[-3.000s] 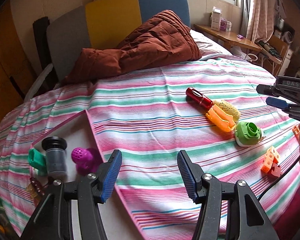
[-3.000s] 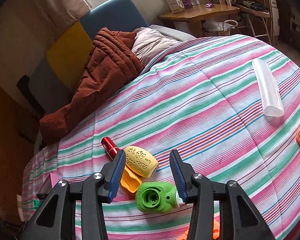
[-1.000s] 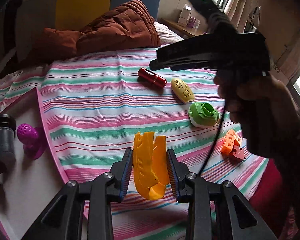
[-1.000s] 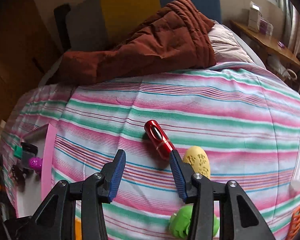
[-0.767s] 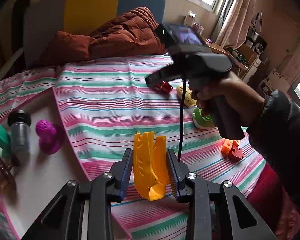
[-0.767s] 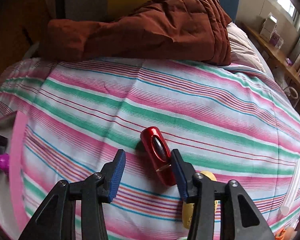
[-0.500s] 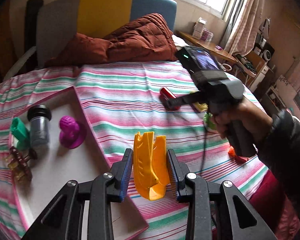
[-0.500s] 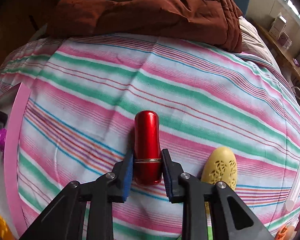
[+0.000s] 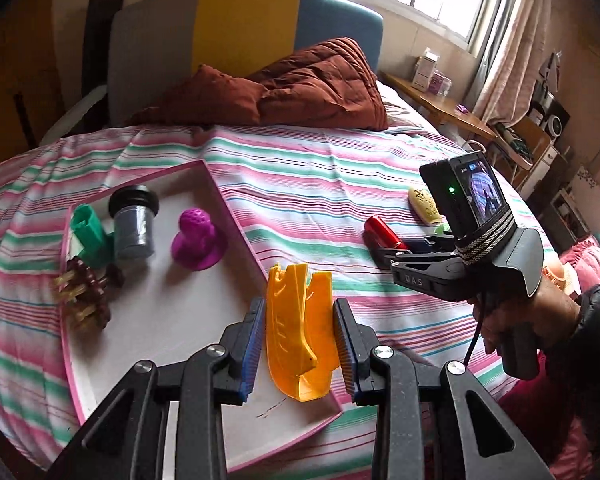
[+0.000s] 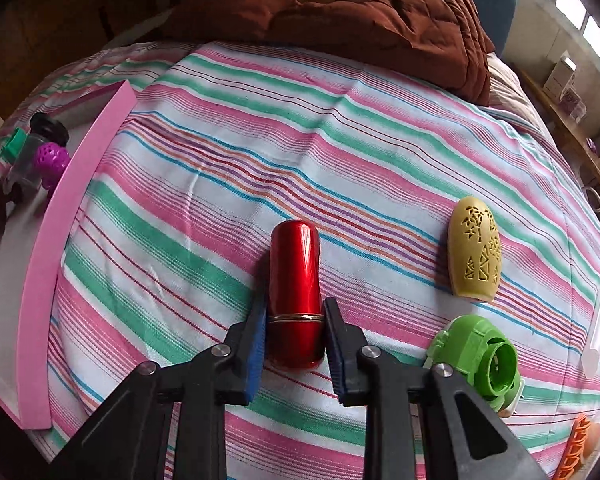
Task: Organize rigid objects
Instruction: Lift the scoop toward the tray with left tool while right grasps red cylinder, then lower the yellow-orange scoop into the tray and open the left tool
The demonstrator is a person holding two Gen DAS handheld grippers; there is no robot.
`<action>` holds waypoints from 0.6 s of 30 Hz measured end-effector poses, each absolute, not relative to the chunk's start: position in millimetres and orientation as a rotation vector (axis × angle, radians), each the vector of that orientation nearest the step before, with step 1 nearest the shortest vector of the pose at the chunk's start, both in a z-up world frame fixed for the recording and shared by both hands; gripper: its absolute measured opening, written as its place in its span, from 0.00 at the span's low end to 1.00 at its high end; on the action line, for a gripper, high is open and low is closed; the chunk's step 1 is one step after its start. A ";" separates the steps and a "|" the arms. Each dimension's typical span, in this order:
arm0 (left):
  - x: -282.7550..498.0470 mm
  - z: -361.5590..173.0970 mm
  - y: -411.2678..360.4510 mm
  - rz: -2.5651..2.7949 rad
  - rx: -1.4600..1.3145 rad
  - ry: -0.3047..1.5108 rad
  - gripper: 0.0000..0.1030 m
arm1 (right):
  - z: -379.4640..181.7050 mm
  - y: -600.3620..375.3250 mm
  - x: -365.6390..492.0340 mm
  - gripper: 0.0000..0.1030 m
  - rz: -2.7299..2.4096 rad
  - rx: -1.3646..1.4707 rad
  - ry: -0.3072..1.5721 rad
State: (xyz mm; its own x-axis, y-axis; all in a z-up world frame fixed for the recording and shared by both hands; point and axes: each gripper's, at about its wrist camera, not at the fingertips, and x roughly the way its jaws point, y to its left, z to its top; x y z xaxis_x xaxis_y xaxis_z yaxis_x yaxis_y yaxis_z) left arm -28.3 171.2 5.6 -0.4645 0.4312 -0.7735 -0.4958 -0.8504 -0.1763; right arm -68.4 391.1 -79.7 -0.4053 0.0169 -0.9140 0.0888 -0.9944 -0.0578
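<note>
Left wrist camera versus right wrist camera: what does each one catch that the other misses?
Only the left wrist view shows the left gripper clamping an orange plastic piece above the pink-rimmed tray, and the person's hand on the other tool.

Only the right wrist view shows the right gripper shut on the red metallic cylinder lying on the striped bedsheet, plus a clear tube.

Both show the cylinder, tray, sheet, purple perforated piece, yellow cut-out shell and brown quilt.

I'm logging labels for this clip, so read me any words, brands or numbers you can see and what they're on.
"DAS": on the side of the right gripper.
Screen on that gripper: small text at its top, too blurred to read.
Boxes on the wooden shelf: print too small to read.
</note>
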 end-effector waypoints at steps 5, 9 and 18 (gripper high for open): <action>-22.9 5.2 160.6 2.317 -1.182 0.089 0.33 | -79.8 393.5 -60.4 0.26 -2.606 1.642 0.210; -19.8 3.8 153.2 2.327 -1.185 0.085 0.33 | -79.3 396.3 -55.3 0.26 -2.619 1.621 0.251; -17.1 -8.0 139.0 2.328 -1.230 0.057 0.33 | -75.0 384.1 -44.5 0.26 -2.629 1.590 0.283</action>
